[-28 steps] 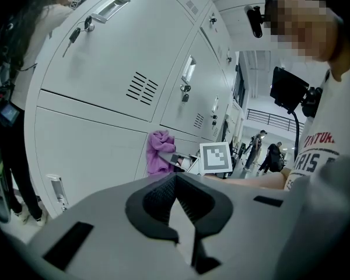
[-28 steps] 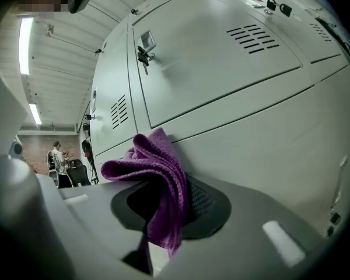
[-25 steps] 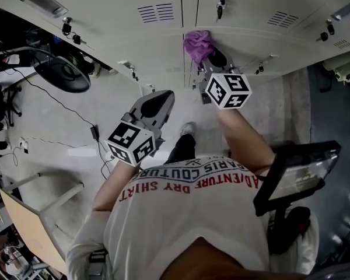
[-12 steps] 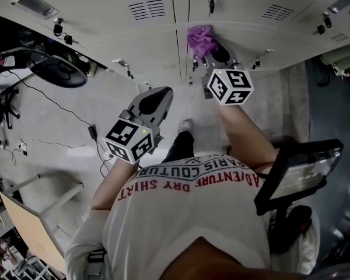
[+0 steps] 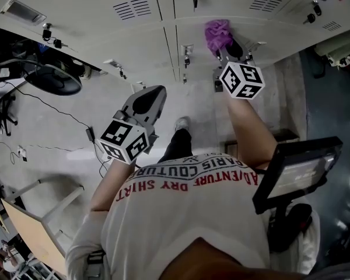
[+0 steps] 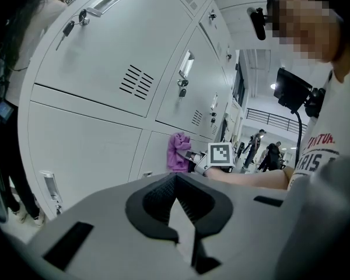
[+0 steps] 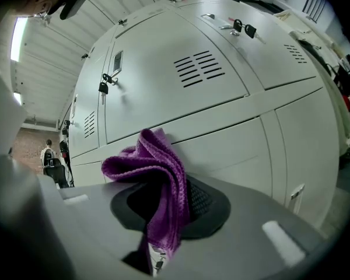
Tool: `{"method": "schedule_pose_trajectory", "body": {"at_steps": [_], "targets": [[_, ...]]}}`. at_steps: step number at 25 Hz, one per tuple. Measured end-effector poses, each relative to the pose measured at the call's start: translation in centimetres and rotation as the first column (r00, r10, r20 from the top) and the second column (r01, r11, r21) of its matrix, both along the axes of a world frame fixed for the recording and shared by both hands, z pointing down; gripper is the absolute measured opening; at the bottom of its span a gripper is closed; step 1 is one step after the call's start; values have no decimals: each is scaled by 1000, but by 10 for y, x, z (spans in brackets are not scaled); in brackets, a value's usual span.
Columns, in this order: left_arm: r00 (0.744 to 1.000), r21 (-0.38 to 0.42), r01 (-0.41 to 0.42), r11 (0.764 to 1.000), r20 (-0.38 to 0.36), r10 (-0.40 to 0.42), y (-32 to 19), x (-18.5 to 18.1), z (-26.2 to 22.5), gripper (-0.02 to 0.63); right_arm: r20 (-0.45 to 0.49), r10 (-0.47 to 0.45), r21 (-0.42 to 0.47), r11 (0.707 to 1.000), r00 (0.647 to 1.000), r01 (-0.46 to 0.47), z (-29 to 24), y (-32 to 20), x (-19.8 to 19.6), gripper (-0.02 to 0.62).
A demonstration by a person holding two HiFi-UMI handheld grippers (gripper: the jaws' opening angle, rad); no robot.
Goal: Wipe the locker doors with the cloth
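surroundings: pale grey locker doors (image 5: 105, 31) fill the far side, with vent slats (image 7: 198, 69) and keys (image 7: 239, 25) hanging from the locks. a dark round object (image 5: 49, 77) and thin cables (image 5: 52, 107) lie on the floor at the left. a wooden tabletop corner (image 5: 23, 226) is near left. a black-framed screen (image 5: 294, 171) on a stand is near right.
in the way: in the head view the person's shirt (image 5: 186, 214) fills the near half. the right forearm covers a strip of floor below the lockers.
hard to make out: what the dark round object is cannot be told. the far figures (image 6: 268, 150) in the left gripper view are too small to describe. the cloth's lower end drops between the jaws and out of sight.
cloth: the purple cloth (image 5: 217, 32) is bunched and rests against a lower door just under the seam between the rows. it is right of the vertical gap between two columns.
right gripper: the right gripper (image 5: 225, 46) has its jaws clamped on the cloth. the arm is stretched far forward and the tip points at the door.
left gripper: the left gripper (image 5: 150, 95) has its jaws closed together, nothing between them. the arm is bent and held near the body, left of the other and well apart from the lockers.
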State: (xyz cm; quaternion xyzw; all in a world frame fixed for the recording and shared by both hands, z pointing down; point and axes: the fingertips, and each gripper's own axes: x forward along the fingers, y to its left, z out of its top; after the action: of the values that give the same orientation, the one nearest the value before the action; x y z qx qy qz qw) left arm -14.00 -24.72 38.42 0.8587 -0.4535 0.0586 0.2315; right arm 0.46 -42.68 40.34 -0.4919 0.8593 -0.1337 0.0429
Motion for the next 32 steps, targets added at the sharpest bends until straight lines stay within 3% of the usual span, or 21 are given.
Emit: {"method": "schedule_pose_trajectory", "body": {"at_steps": [13, 21, 32], "targets": [[1000, -9, -7, 1000, 2, 7, 3, 7, 3, 2, -37, 152, -10, 988, 988, -153, 6, -18, 87, 64], [999, -26, -34, 999, -3, 34, 4, 19, 10, 2, -49, 254, -30, 966, 966, -255, 10, -29, 137, 64], [999, -24, -42, 999, -9, 41, 1, 25, 13, 2, -64, 247, -21, 968, 967, -249, 10, -26, 143, 64]]}}
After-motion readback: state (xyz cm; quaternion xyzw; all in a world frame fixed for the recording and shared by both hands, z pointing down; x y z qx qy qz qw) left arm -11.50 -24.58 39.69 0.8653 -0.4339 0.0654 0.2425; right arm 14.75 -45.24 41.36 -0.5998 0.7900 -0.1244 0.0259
